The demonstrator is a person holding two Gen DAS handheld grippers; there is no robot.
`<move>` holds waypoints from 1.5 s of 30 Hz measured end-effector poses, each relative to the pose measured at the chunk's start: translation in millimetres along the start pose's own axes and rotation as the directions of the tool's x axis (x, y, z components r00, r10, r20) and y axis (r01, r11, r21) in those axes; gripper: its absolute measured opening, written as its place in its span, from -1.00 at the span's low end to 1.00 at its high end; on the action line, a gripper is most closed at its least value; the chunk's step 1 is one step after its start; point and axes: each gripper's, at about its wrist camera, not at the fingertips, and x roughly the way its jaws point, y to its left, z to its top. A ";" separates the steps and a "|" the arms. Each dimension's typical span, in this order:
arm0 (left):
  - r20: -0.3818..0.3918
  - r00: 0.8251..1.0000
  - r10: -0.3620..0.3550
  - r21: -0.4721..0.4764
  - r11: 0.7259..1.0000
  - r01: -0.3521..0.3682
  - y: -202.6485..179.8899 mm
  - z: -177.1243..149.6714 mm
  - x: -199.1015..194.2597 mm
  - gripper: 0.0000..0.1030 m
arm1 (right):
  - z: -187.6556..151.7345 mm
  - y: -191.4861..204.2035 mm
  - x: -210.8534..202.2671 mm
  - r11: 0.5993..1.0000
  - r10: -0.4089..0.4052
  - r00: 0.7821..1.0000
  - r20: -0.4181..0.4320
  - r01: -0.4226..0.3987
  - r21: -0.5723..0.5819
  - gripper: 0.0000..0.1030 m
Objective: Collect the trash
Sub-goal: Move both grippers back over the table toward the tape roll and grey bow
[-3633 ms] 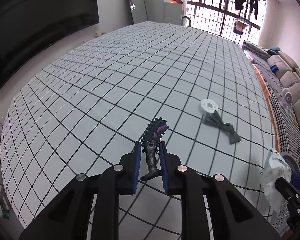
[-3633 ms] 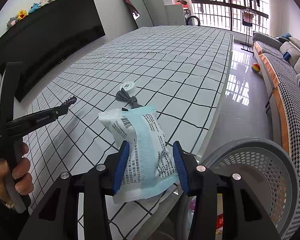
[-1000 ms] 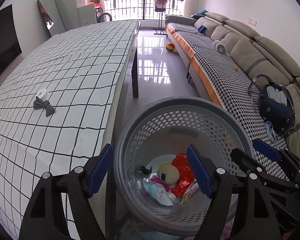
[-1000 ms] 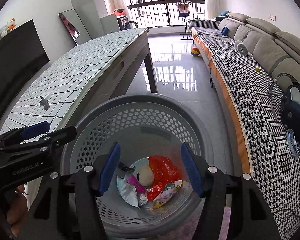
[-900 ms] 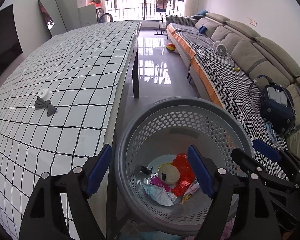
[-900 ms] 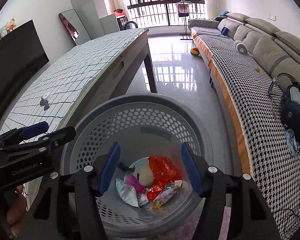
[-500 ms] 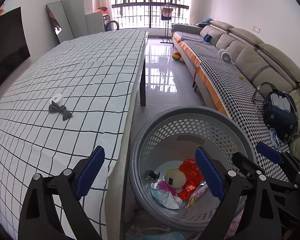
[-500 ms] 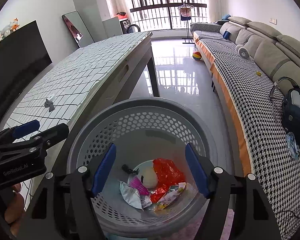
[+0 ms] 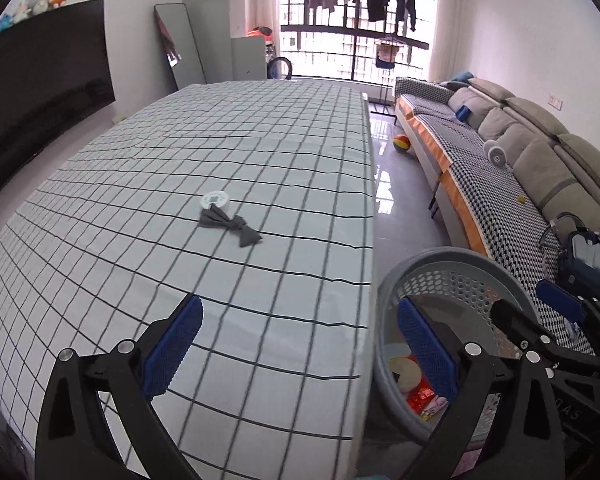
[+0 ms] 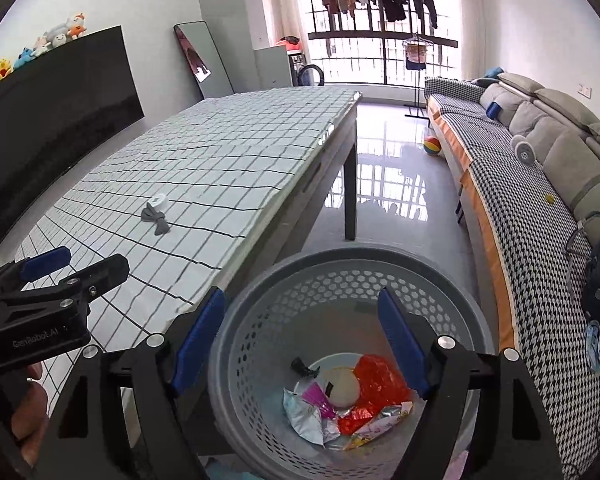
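Bow point(image 9: 229, 225) is what I am lining up on next: the grey fabric bow is lying on the checked table point(image 9: 140, 184), well in from the right edge and touching a small white tape roll point(image 9: 215, 200) at its far-left end. From my left gripper point(image 9: 298, 344) it is sitting ahead and a little to the left, well apart from the blue pads point(image 9: 172, 340). Its long axis is running diagonally, from far-left by the roll to near-right, pointing toward the table's right edge.

I am holding the left gripper spread wide and empty, straddling the right edge of the table, one pad over the cloth and the other over the basket point(image 9: 452, 264). I am keeping the right gripper point(image 10: 300, 344) released too, nothing between its pads, hovering right above the basket with the wrappers point(image 10: 340, 408) lying at the bottom.

So the left is clearly the nearer one; the right is sitting off the table altogether, with the bow far up and to its left. I am judging that the left should go forward and turn so the jaws close across the bow's narrow knot rather than along its length, keeping clear of the roll unless that counts as trash as well.
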 end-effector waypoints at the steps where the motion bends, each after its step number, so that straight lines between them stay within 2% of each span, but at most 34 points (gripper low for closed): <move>1: 0.002 1.000 0.015 -0.014 1.000 -0.014 10.9 0.1 -0.5 0.86 | 4.4 8.5 1.3 1.000 0.011 1.000 0.005 -0.011 -0.018 0.49; 6: 0.011 0.996 0.094 -0.085 0.992 -0.092 65.4 -2.1 -1.5 0.86 | 24.3 51.1 13.9 0.993 0.057 0.998 0.010 -0.055 -0.102 0.51; 10: -0.012 0.986 0.166 -0.117 0.979 -0.166 103.3 -6.9 7.7 0.86 | 38.4 85.6 36.0 0.984 0.091 0.996 -0.017 -0.092 -0.153 0.51; 14: -0.037 0.980 0.193 -0.165 0.966 -0.197 138.0 -10.9 16.0 0.86 | 49.9 118.9 63.2 0.969 0.099 0.994 -0.055 -0.109 -0.223 0.51; 19: -0.064 0.974 0.216 -0.190 0.956 -0.224 164.1 -12.5 29.2 0.86 | 64.9 153.1 104.8 0.949 0.127 0.984 -0.127 -0.158 -0.272 0.51; 28: -0.106 0.975 0.194 -0.234 0.948 -0.214 183.5 -18.3 53.3 0.86 | 88.9 194.0 173.9 0.914 0.077 0.976 -0.204 -0.151 -0.377 0.50; 38: -0.117 0.979 0.164 -0.245 0.951 -0.189 184.0 -21.3 58.8 0.86 | 88.8 201.8 217.6 0.900 0.038 0.964 -0.263 -0.147 -0.411 0.49; 43: -0.111 0.981 0.161 -0.243 0.952 -0.184 182.6 -20.5 58.6 0.86 | 86.9 201.6 219.8 0.904 0.058 0.962 -0.265 -0.164 -0.396 0.37; 45: -0.112 0.981 0.160 -0.246 0.952 -0.183 182.8 -20.5 59.6 0.86 | 87.6 201.8 219.8 0.902 0.070 0.961 -0.267 -0.175 -0.395 0.19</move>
